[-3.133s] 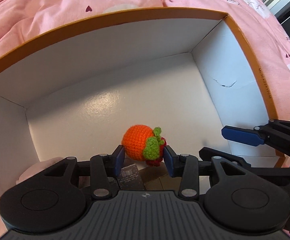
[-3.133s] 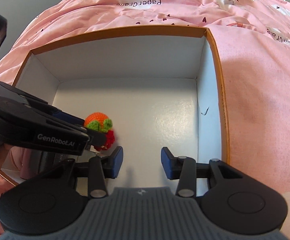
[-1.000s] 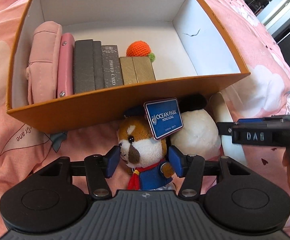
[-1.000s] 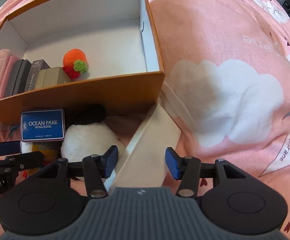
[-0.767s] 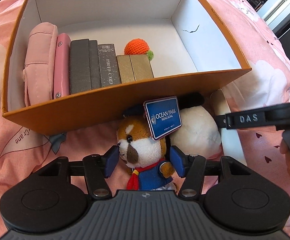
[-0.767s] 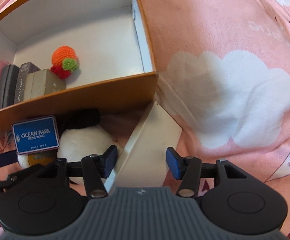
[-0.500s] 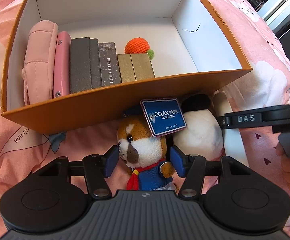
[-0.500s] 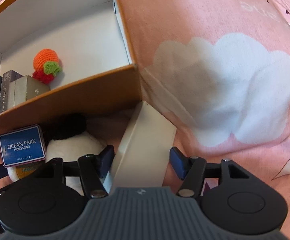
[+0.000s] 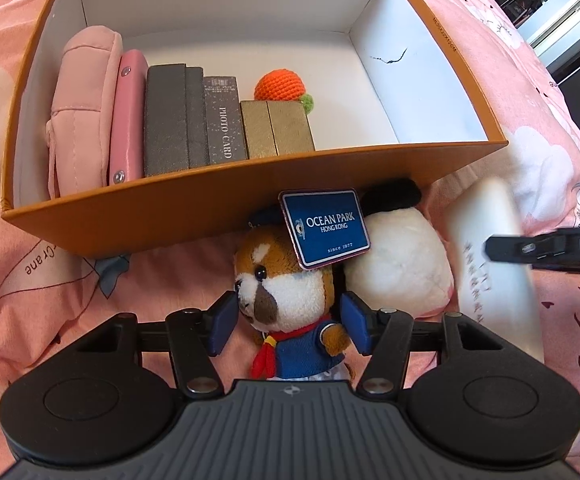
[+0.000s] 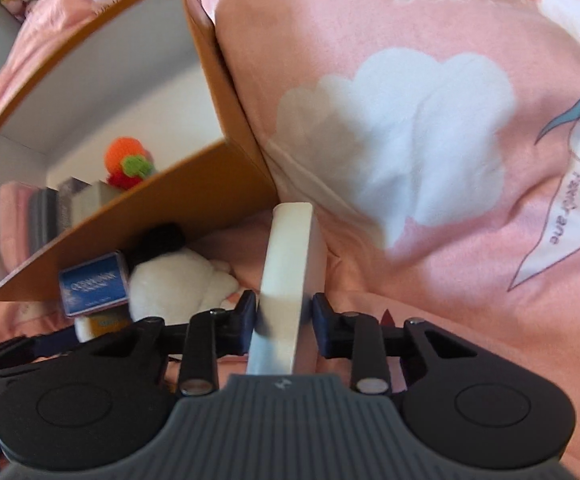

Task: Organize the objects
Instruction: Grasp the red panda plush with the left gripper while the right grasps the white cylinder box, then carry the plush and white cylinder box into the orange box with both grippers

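Observation:
My left gripper [image 9: 286,324] points down at a brown-and-white plush animal [image 9: 286,292] in a blue shirt, lying on the bed in front of the orange box [image 9: 210,208]. Its pads flank the toy's head without visibly squeezing it. A blue "Ocean Park" tag [image 9: 324,228] stands above the toy, and a white plush [image 9: 398,268] lies beside it. My right gripper [image 10: 284,320] is closing its jaws on a flat white box [image 10: 286,280], which stands on edge between the pads. The same white box [image 9: 490,248] shows blurred at the right of the left wrist view.
Inside the orange box [image 10: 210,196] stand a pink pouch [image 9: 78,108], a pink case [image 9: 128,116], dark boxes [image 9: 174,116], a photo card box [image 9: 224,120] and gold boxes [image 9: 276,128], with a crochet orange [image 9: 280,86] behind them. The pink cloud-print bedsheet [image 10: 410,120] spreads to the right.
The right gripper rolled, narrowed onto the white box and raised it from lying flat to standing on edge. The left gripper stayed over the plush animal.

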Available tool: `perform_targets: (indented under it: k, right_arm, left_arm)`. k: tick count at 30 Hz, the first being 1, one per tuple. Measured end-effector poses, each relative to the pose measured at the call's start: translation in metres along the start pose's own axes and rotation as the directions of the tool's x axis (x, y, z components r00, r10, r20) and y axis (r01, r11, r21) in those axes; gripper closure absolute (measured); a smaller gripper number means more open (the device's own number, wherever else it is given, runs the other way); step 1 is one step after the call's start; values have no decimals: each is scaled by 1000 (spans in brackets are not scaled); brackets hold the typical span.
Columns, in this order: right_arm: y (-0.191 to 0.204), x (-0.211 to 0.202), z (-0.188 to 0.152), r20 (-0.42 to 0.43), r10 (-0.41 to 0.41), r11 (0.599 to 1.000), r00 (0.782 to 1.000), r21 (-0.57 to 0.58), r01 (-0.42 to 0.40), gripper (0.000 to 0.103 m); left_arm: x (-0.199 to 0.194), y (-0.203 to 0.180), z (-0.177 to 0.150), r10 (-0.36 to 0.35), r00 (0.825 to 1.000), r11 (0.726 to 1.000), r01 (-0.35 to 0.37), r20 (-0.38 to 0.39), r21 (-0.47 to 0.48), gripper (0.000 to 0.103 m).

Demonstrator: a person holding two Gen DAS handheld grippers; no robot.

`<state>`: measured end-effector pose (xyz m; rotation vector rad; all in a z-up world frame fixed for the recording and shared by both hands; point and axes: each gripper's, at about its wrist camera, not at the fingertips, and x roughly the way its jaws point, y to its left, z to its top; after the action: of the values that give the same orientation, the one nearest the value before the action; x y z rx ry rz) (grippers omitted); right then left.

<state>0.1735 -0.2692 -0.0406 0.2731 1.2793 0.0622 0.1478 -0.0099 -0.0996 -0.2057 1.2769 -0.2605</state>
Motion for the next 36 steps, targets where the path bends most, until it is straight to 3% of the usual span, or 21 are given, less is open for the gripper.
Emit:
perform_targets:
  k: [5,8,14,18,24,29,36]
  right_arm:
    - [10,-27,-11,-2,161,987,987,0,-161,74]
    - [23,-30,-18,-2,212,977,977,-30,-212,74]
    - [45,-15,-31,18,170,983,985,-81,-168,74]
    - [38,10,-30,27,145,985,989,-93,-142,72]
    - [43,19,-48,31,104,988,994,-114,-100,67]
    - [39,28,-60,-2,102,991,995,-81,-102,67]
    - [40,26,-68,35,104,992,994,-80,-101,70]
  left_arm:
    - [2,0,0,0,1000,1000,0,-8,-6,34]
    - [3,2,0,-6,1000,1000,6,-9,-13,34]
    - [10,5,0,-14,1000,1000,14,-16,-24,33]
    - [15,5,-1,-13,1000,1000,13,-20,-26,32]
    - [14,5,-3,-15,1000,1000,15,-14,-24,38]
    - [11,4,-5,-12,1000,1000,12,-6,-23,44]
    - [4,6,-6,-10,1000,1000,10,10,-15,52]
